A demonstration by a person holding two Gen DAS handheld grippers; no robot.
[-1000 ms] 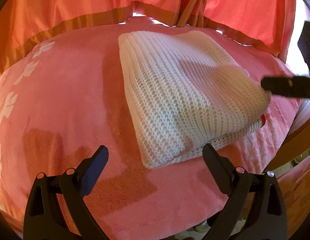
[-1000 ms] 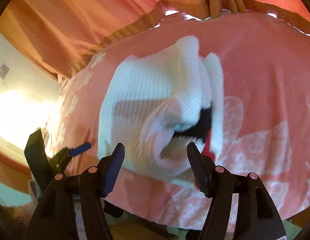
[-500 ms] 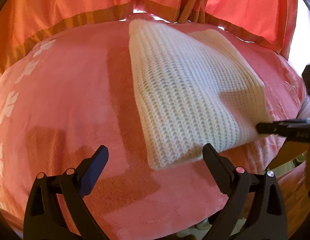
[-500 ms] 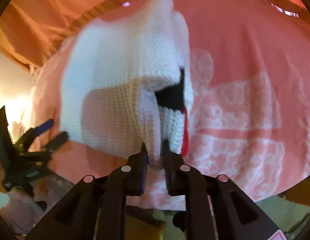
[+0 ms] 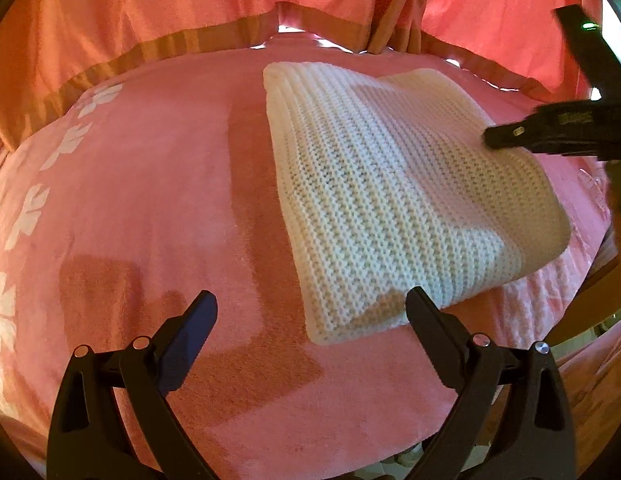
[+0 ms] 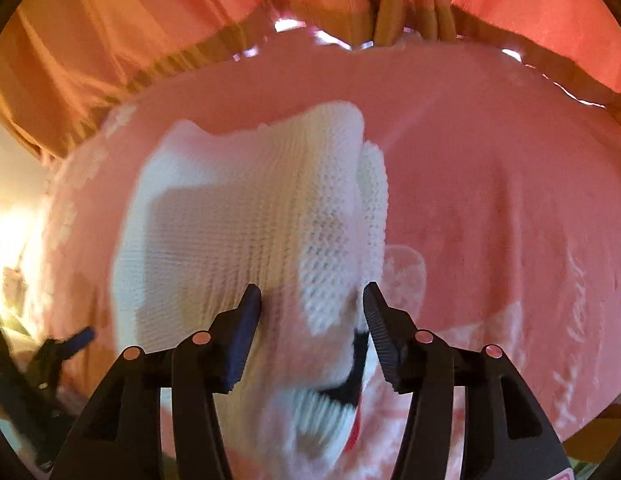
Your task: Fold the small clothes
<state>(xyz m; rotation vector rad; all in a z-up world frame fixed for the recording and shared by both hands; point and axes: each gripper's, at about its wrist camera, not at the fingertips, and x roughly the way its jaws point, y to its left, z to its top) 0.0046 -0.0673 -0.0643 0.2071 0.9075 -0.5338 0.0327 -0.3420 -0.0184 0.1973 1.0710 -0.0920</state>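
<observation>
**A:** Where is the garment now, and what do I hold?

**B:** The white knitted sweater (image 5: 394, 200) lies folded on the pink blanket (image 5: 158, 208), a little to the right of the middle. My right gripper (image 6: 312, 308) has its jaws apart, one on each side of the near folded edge, and they clamp nothing. My left gripper (image 5: 310, 312) is also spread wide and holds nothing; it hovers just before the near corner.

**A:** How do I do this step well?

**B:** I think the fold is almost finished. I would press the thick edge flat and lift the jaws straight away, because the loose knit can catch on the ribbed pads and pull the layers open

**A:** And the surroundings?

**B:** The blanket is soft and has pale flower prints (image 5: 26, 216) along the left side. Behind it hang orange-red curtains (image 5: 150, 20), with daylight at their lower hem
</observation>
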